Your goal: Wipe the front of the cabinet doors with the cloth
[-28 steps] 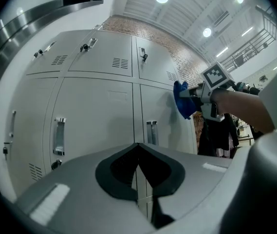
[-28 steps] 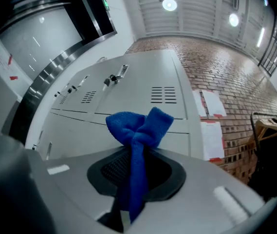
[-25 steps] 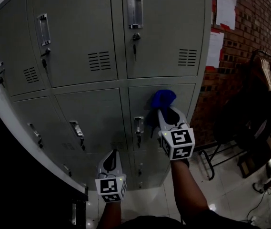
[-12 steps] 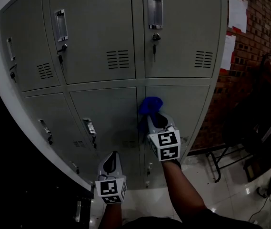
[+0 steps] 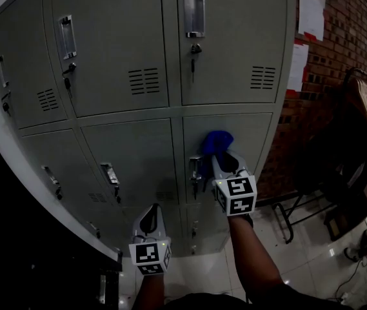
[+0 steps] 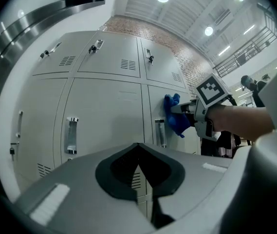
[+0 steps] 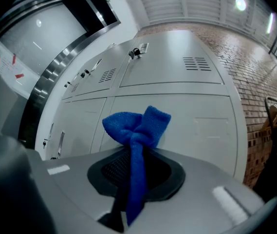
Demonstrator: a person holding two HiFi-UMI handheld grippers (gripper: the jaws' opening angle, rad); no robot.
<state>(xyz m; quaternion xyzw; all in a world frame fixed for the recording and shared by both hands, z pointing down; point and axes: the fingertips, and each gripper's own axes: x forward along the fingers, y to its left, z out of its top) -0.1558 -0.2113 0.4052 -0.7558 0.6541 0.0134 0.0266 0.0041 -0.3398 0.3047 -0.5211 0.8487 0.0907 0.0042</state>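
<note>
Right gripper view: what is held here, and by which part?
The right gripper pinches the blue cloth near its middle; its bunched end sticks out ahead. The left gripper is shut, empty.

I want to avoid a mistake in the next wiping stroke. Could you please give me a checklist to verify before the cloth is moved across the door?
1. Cloth held: ok. The right hand-held gripper is shut on the blue cloth.
2. Cloth touching the lower right cabinet door: cannot tell. It is directly in front of the door.
3. Path to the left: not ok. The door handle is next to the cloth.
4. Path to the right: ok. The door is bare there.
5. Left hand-held gripper: ok. It is shut, empty, low and away from the cloth.
</note>
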